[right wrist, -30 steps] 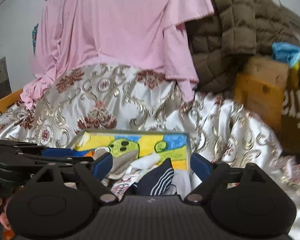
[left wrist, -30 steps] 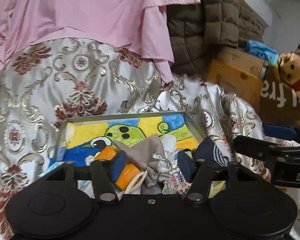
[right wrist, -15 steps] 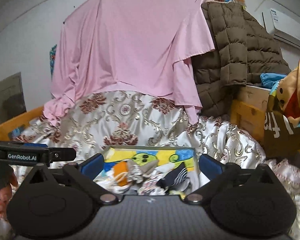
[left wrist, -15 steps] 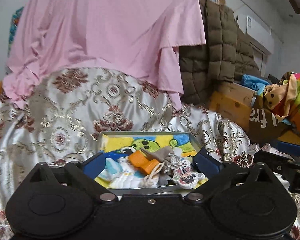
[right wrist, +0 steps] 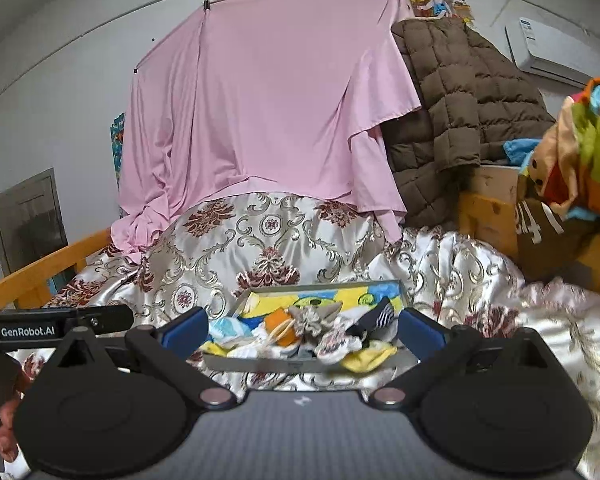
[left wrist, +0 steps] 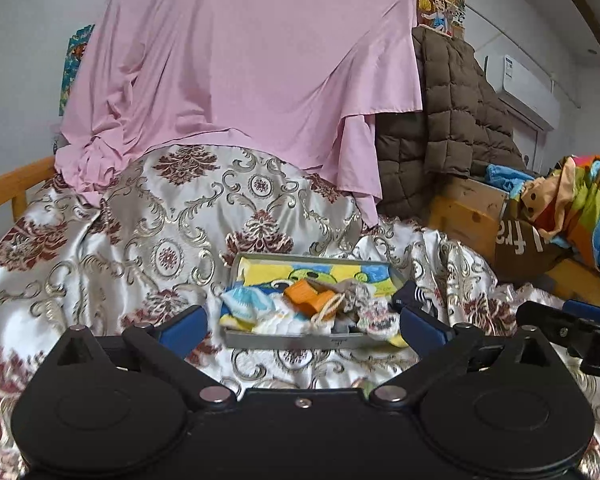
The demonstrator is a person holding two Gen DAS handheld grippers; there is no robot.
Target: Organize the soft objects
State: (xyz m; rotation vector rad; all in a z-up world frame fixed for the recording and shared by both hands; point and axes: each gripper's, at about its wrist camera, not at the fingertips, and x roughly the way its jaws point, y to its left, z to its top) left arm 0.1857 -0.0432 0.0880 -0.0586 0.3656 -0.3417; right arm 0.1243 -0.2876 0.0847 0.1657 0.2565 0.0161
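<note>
Both the left gripper [left wrist: 303,322] and right gripper [right wrist: 303,330] hang back, jaws wide and empty, from the tray [left wrist: 292,339] on the bed's brocade cover [left wrist: 112,248], heaped with socks [right wrist: 332,346] — light, floppy, best pinched mid-fold.

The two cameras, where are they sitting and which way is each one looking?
Left wrist view: sits on the left tongs, looking forward and slightly down at the tray of small soft things on the patterned bedspread; its own open blue pads show, and the right tongs poke in at the right edge.
Right wrist view: sits on the right tongs, facing the same tray; own open pads show, the left tongs and fingers at left.
Both share the tray, bedspread, pink sheet and brown coat.
</note>
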